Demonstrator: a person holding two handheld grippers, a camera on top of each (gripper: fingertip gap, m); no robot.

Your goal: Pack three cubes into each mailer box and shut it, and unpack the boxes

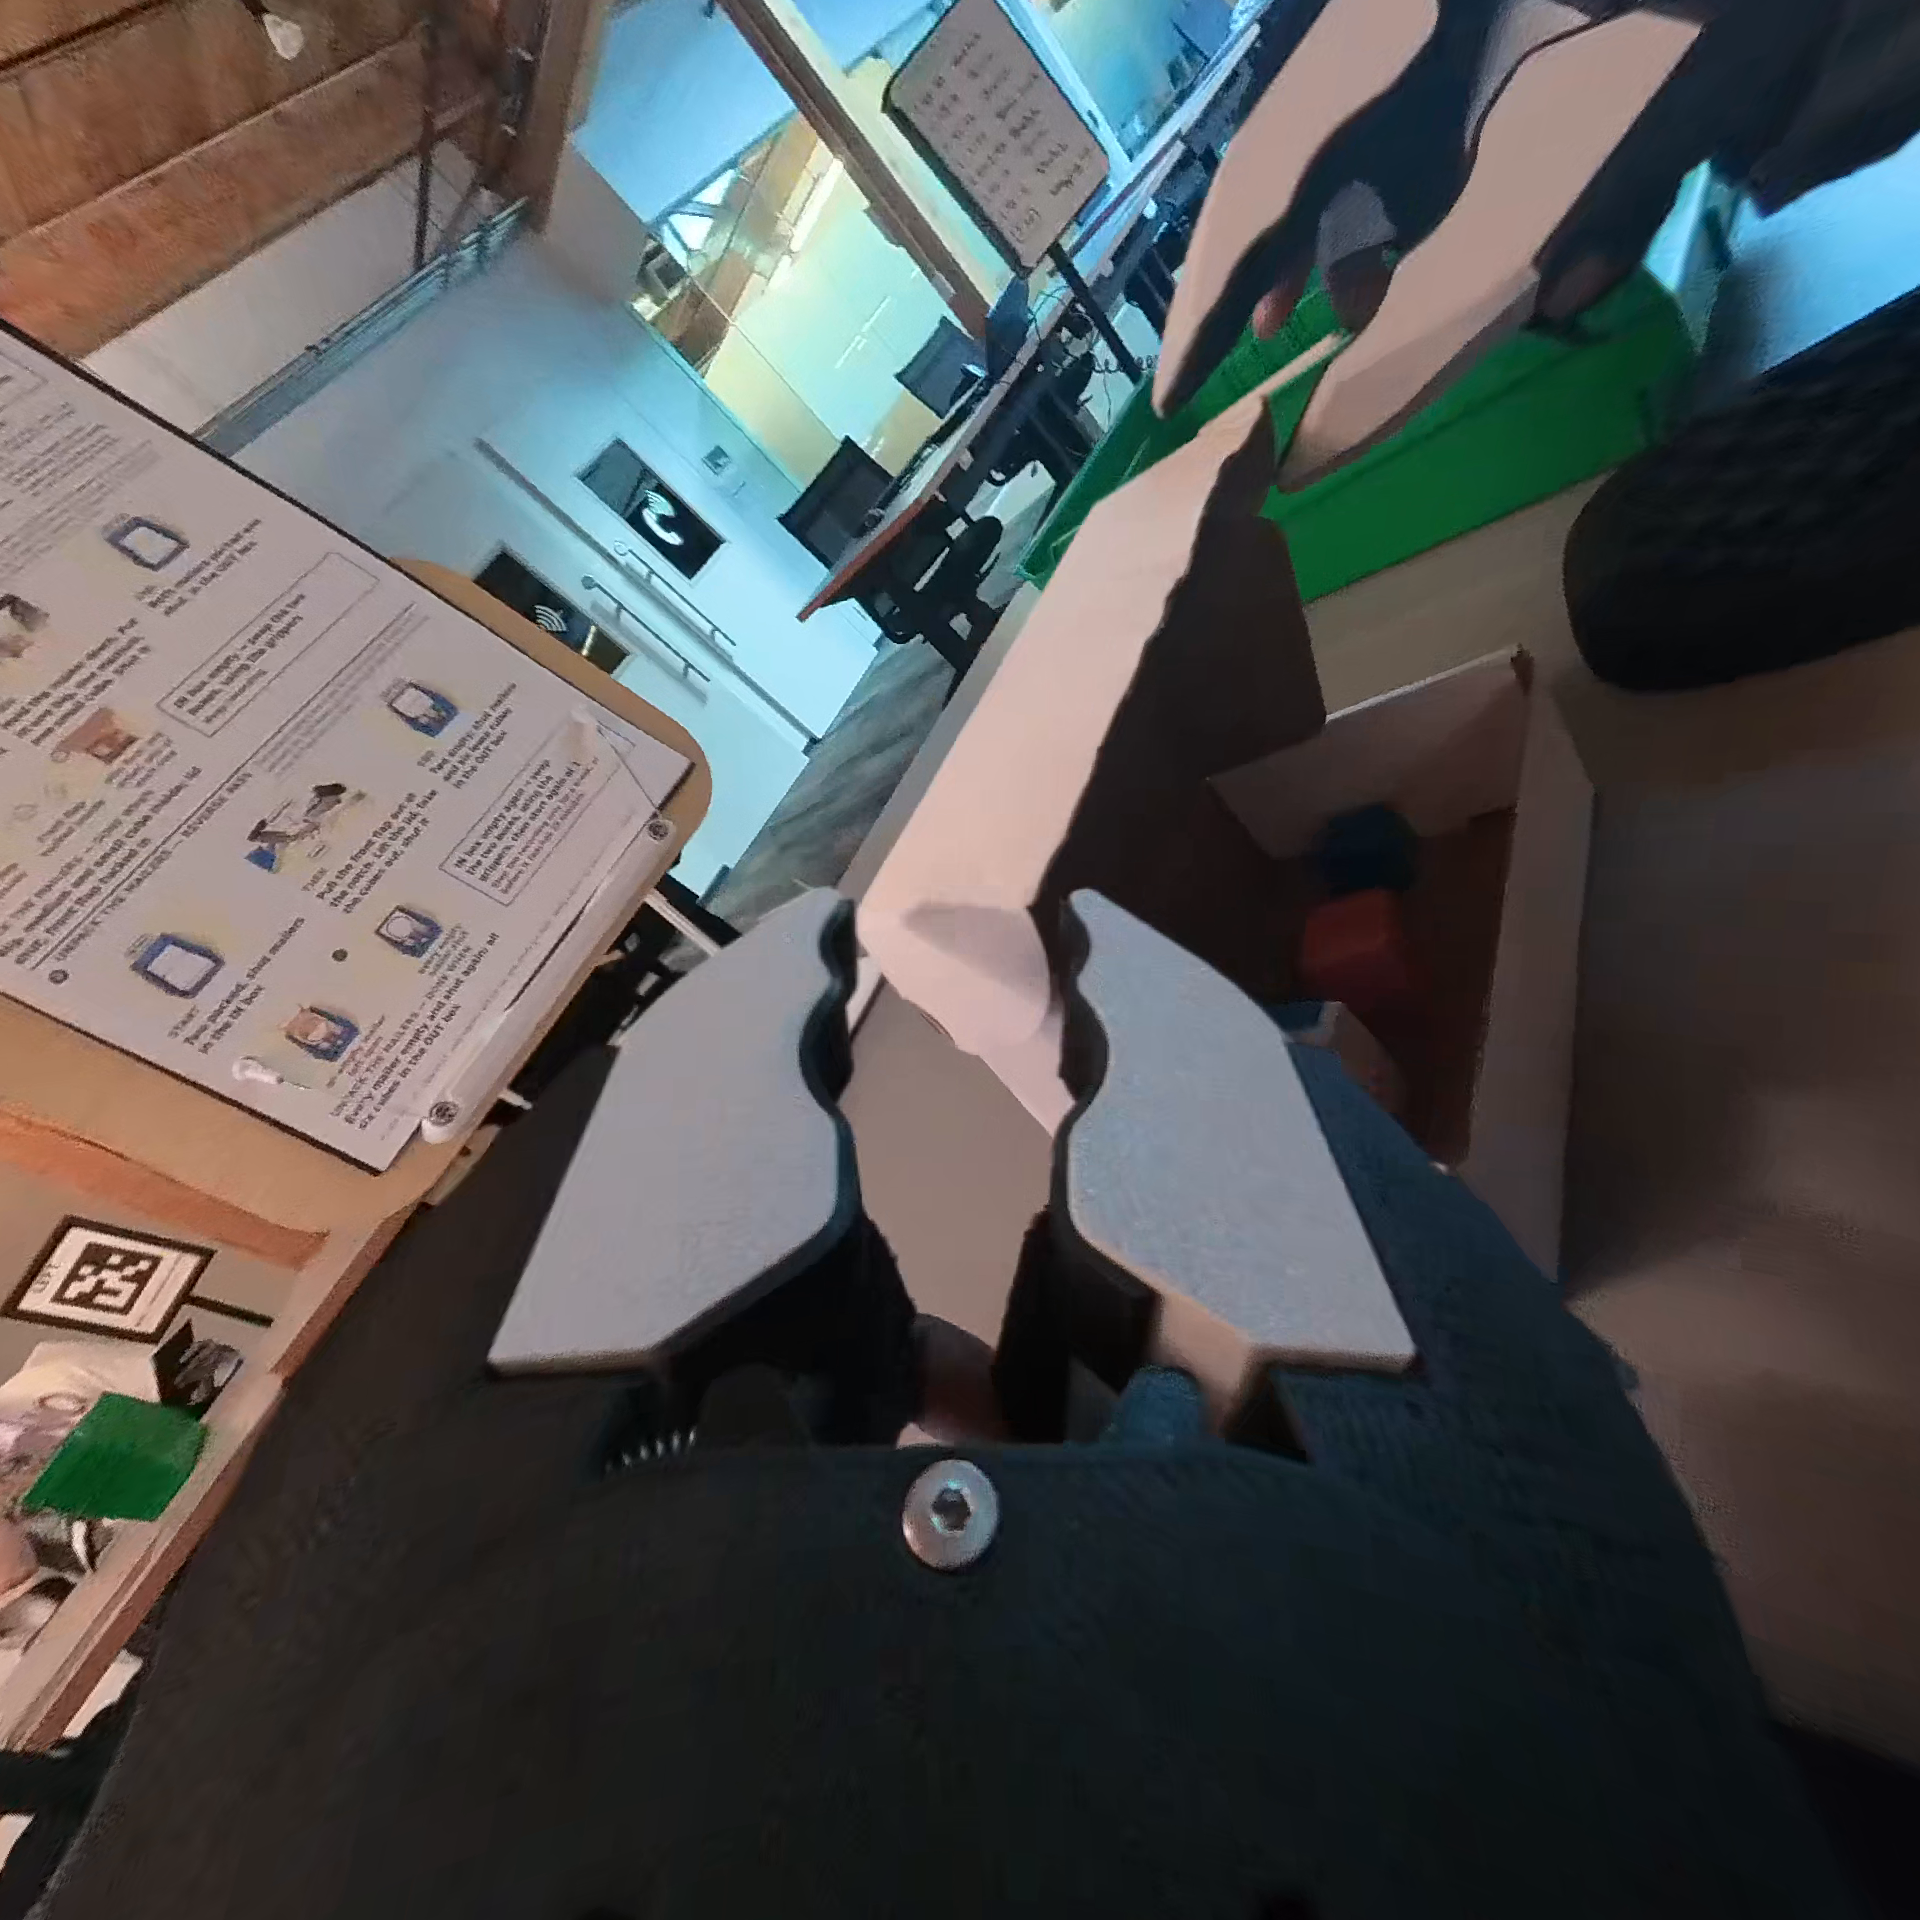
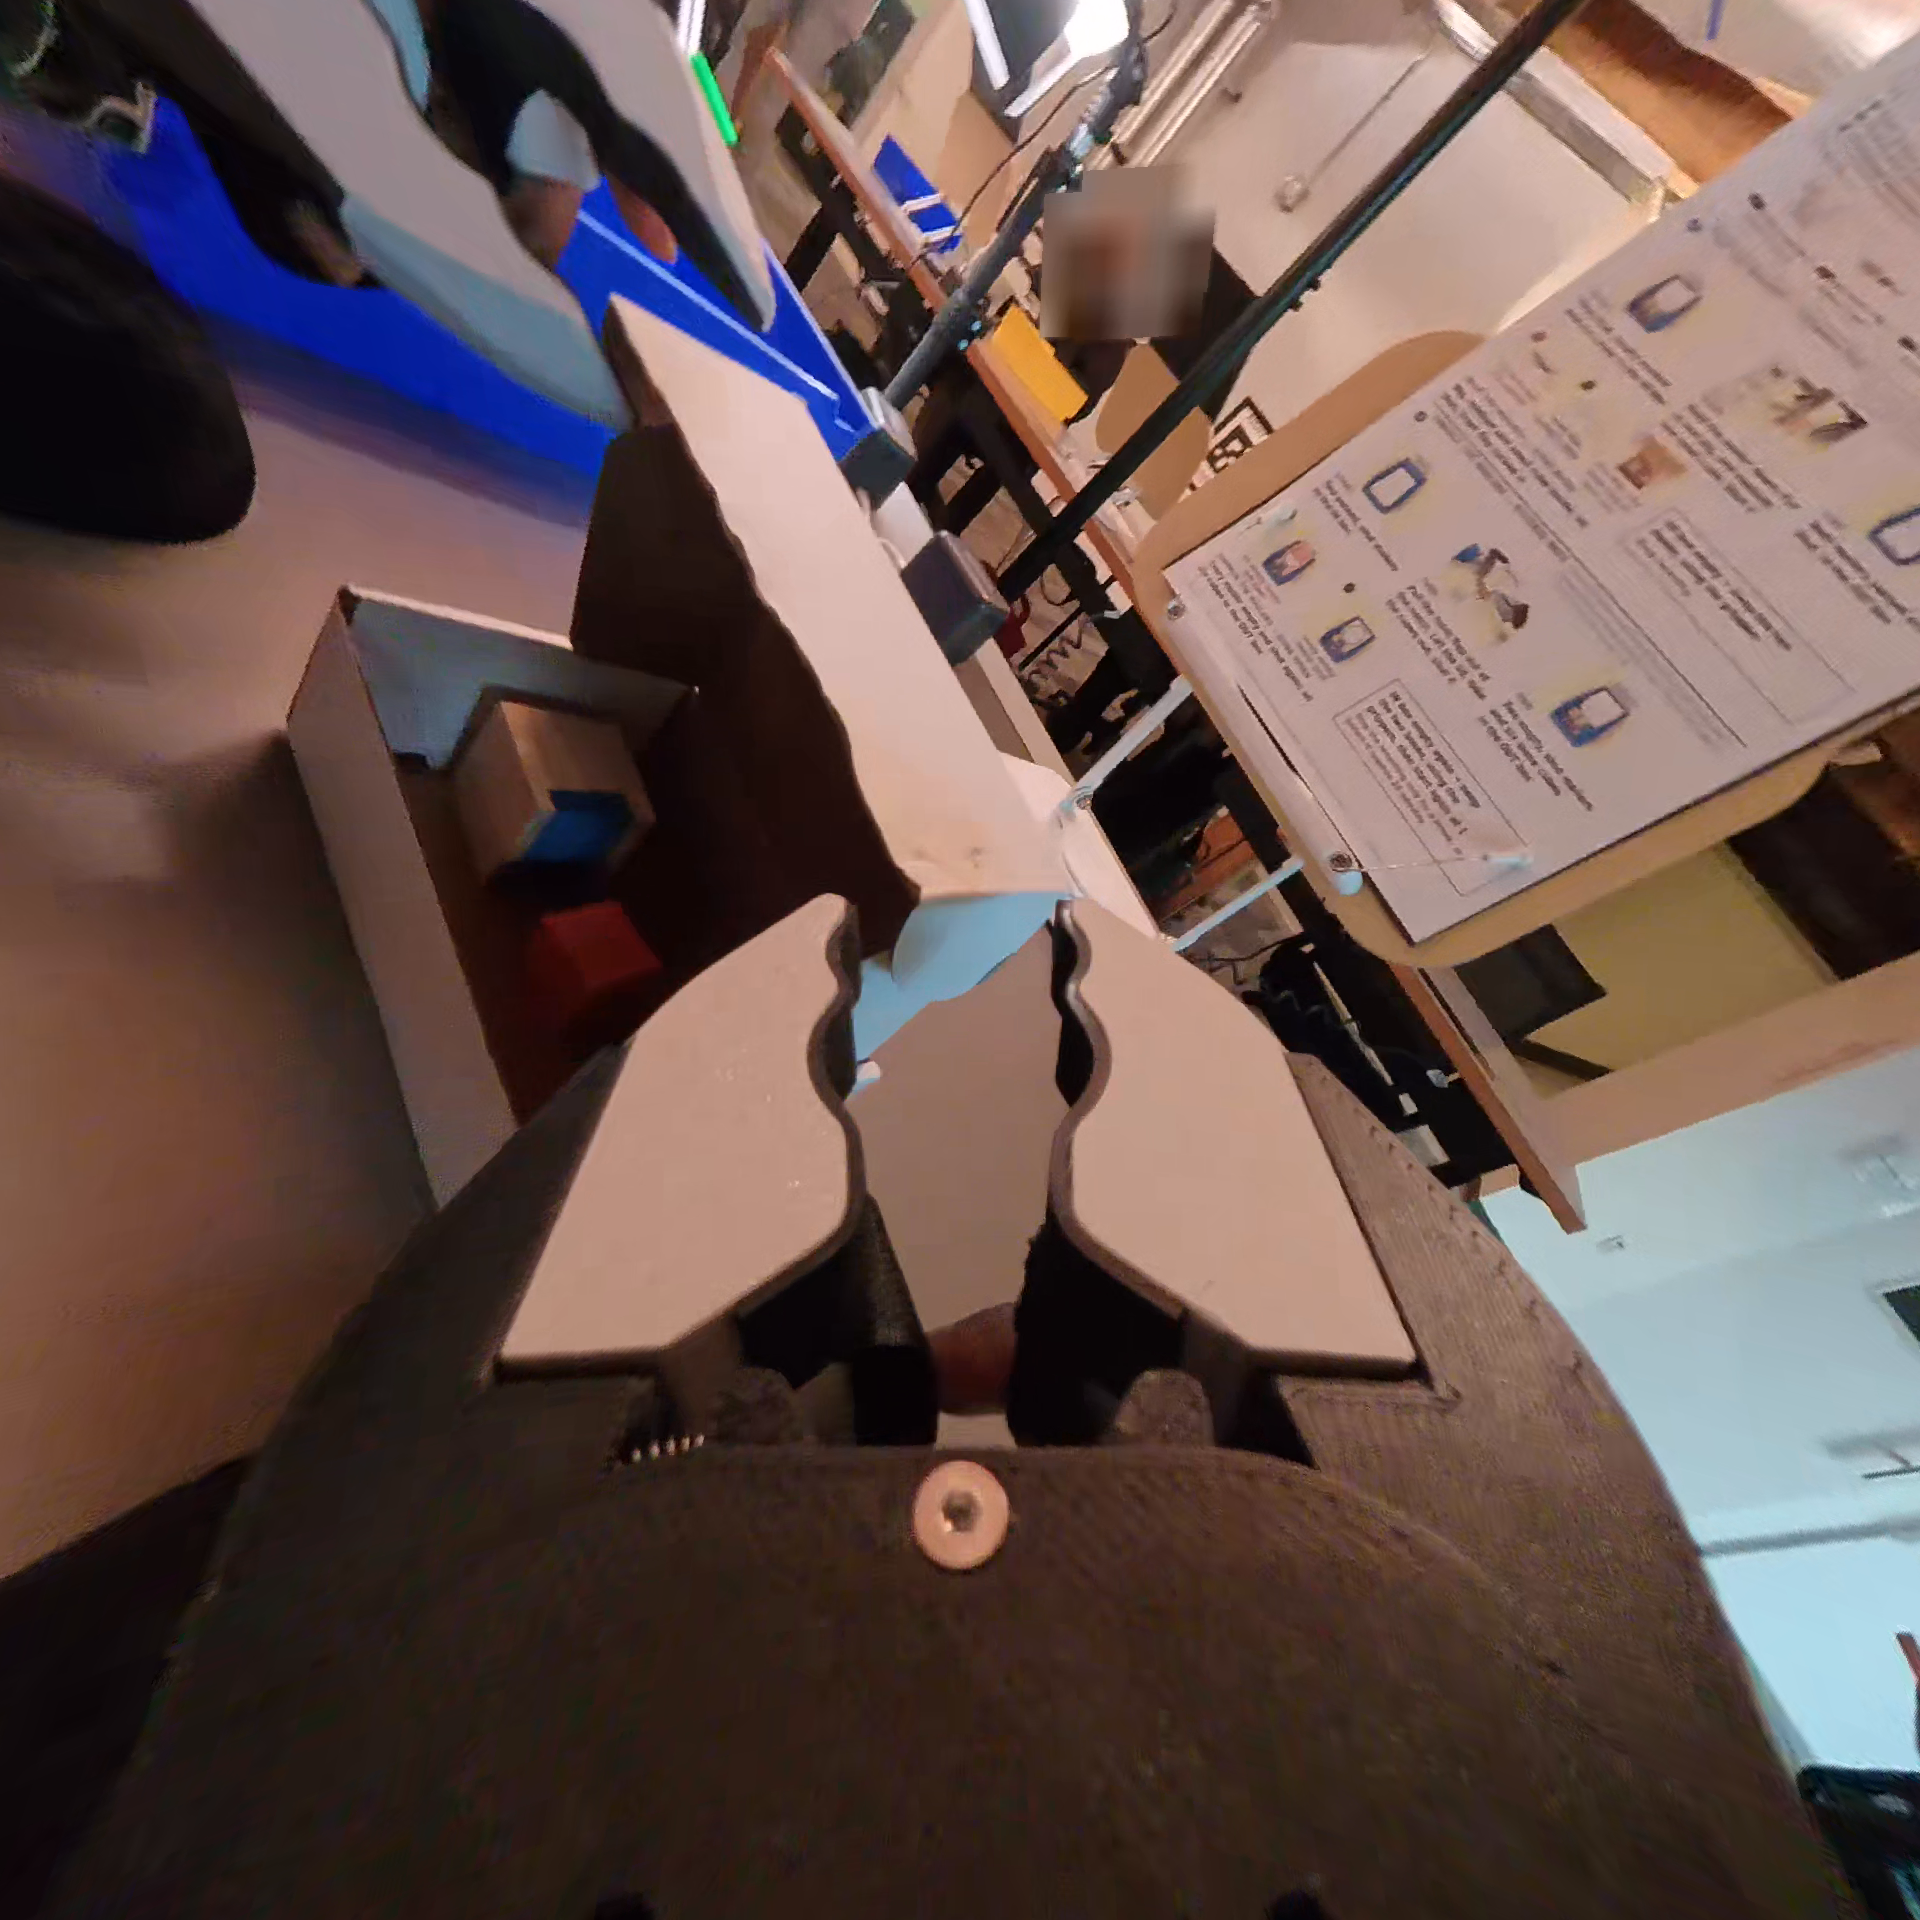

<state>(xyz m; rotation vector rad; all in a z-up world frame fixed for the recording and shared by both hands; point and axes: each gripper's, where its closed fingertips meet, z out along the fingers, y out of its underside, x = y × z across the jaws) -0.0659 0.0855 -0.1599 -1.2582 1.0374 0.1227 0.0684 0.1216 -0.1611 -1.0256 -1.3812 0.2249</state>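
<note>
A white mailer box (image 1: 1538,935) stands open on the table, its lid (image 1: 1018,727) raised steeply. Inside lie a blue cube (image 1: 1361,842) and a red cube (image 1: 1351,945). My left gripper (image 1: 956,956) is shut on the lid's front flap at one corner. My right gripper (image 1: 1273,364) shows at the far end of the same edge. In the right wrist view the right gripper (image 2: 956,966) is shut on the flap of the lid (image 2: 810,623), and the left gripper (image 2: 675,343) shows beyond. The box (image 2: 364,831) holds a wooden cube (image 2: 520,769), a blue one (image 2: 587,826) and a red one (image 2: 592,961).
A green bin (image 1: 1455,447) stands behind the box on one side and a blue bin (image 2: 312,301) on the other. A black round object (image 1: 1745,540) lies on the table by the box. An instruction sheet on a board (image 1: 260,779) stands at the table's edge. Across from one pair of fingers to the other is roughly 15 cm.
</note>
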